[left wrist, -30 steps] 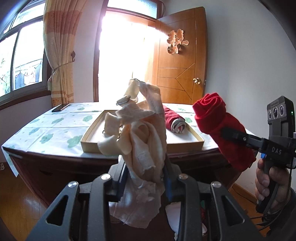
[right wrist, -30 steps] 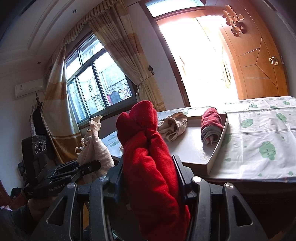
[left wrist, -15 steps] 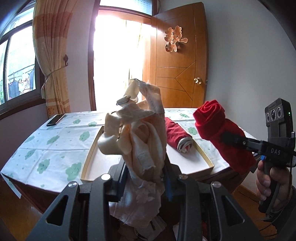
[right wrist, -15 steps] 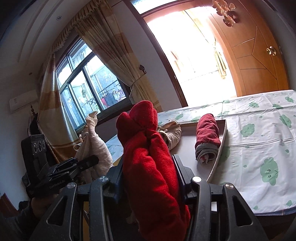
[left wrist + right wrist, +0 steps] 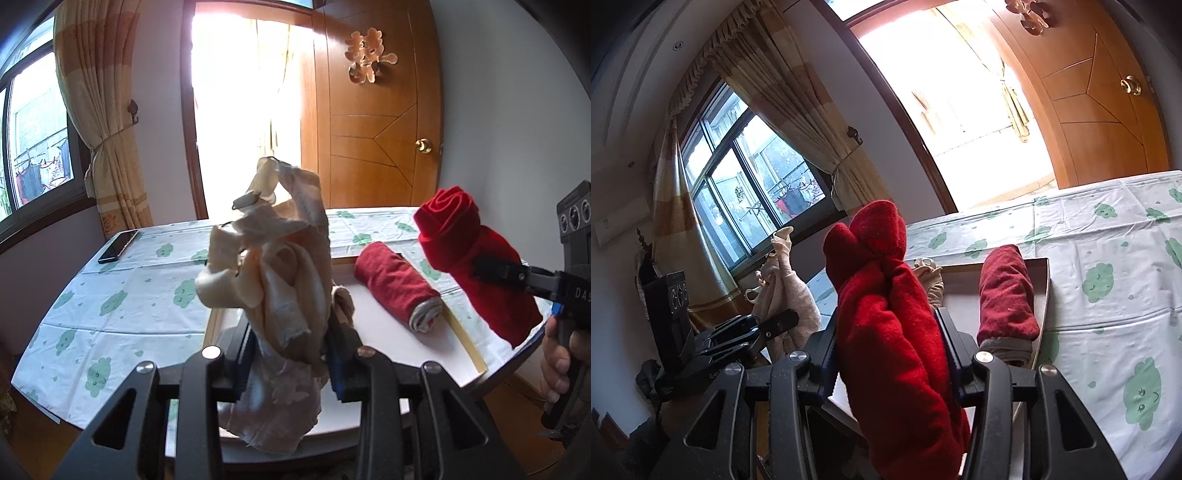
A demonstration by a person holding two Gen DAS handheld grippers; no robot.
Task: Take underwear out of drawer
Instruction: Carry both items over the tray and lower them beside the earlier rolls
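My left gripper is shut on a crumpled cream underwear bundle that stands up between its fingers, held in the air over the near end of a shallow white tray. Beside it on the right, my right gripper is shut on a bright red rolled garment, also held above the tray's near edge. The same red roll shows in the left wrist view. A dark red roll and a small beige piece lie in the tray. No drawer is in view.
The tray rests on a table with a white cloth printed with green clouds. A dark phone lies at the table's far left corner. Behind are a curtained window, a bright doorway and a wooden door. A person's hand grips the right handle.
Both grippers have risen and moved forward toward the table with their bundles. The tray and tabletop now sit nearer and lower in both views. Neither grip has changed.
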